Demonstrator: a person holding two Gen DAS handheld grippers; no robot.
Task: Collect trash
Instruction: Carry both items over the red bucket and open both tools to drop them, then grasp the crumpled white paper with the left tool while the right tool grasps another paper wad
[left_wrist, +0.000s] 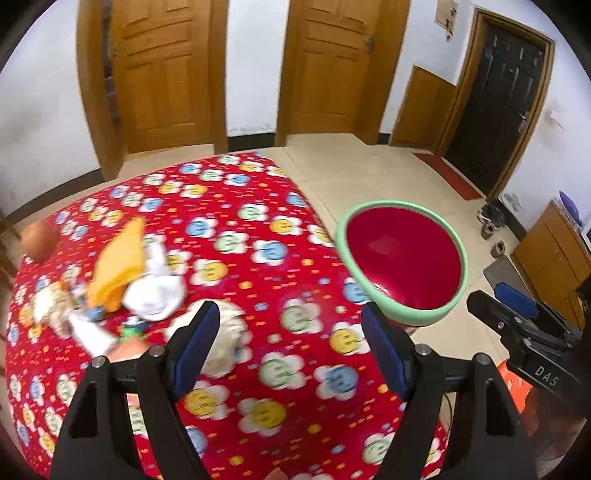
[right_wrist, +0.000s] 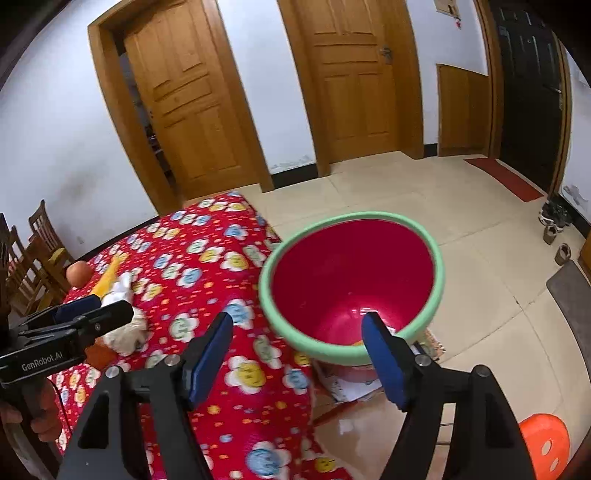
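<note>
Red floral tablecloth (left_wrist: 258, 229) – tiled floor (right_wrist: 461, 206), wood doors (right_wrist: 354, 81).

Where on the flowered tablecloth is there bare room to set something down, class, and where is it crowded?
Free: the tablecloth from the far edge to the bin side, and the near strip ahead of the left gripper. Crowded: the left side, with the orange, yellow wrapper and white tissues.

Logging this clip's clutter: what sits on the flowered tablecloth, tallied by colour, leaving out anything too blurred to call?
Orange: 2, the round fruit and the flat wrapper
White: 2, the crumpled tissue and the paper wad
Beige: 1, the crumpled scrap
Total: 5; small blurred bits beside them are uncounted.
</note>
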